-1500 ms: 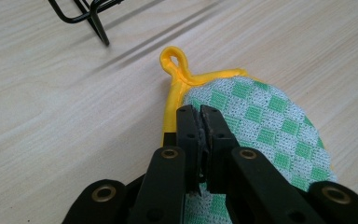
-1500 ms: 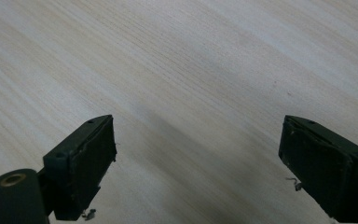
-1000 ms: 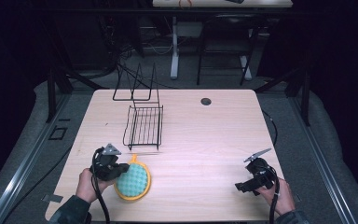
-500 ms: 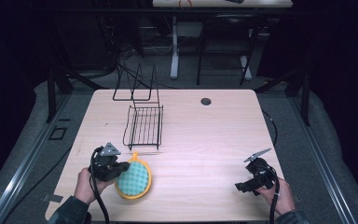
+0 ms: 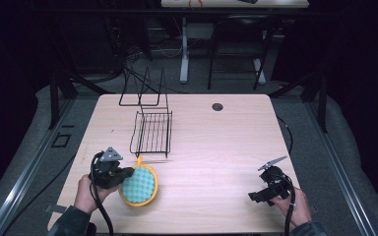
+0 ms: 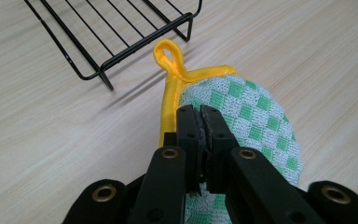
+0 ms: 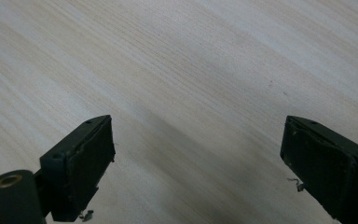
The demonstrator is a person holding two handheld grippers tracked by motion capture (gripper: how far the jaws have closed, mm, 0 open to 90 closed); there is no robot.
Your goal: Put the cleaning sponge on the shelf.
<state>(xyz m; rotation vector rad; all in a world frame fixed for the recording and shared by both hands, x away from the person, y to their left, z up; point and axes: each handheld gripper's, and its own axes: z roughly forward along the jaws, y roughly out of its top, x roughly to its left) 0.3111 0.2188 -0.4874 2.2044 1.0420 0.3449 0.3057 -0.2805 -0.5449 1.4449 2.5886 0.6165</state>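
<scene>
Pinching the green-checked potholder (image 6: 242, 109) with your left gripper (image 6: 200, 114), jaws pressed together on its yellow-trimmed edge, it lay on the table (image 5: 216, 142) just beside the black wire rack (image 5: 152, 132), your right gripper (image 7: 198, 161) spread wide over bare wood.

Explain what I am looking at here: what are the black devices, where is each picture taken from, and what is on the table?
A person holds a hand-operated two-jaw gripper in each hand. The high view looks down on the pale wooden table. The other two cameras ride on the grippers, looking along their jaws. The left gripper is shut on a round green-and-white checked pot holder with yellow trim, near a black wire rack. The right gripper is open over bare wood, holding nothing. A second black wire stand sits farther back.
</scene>
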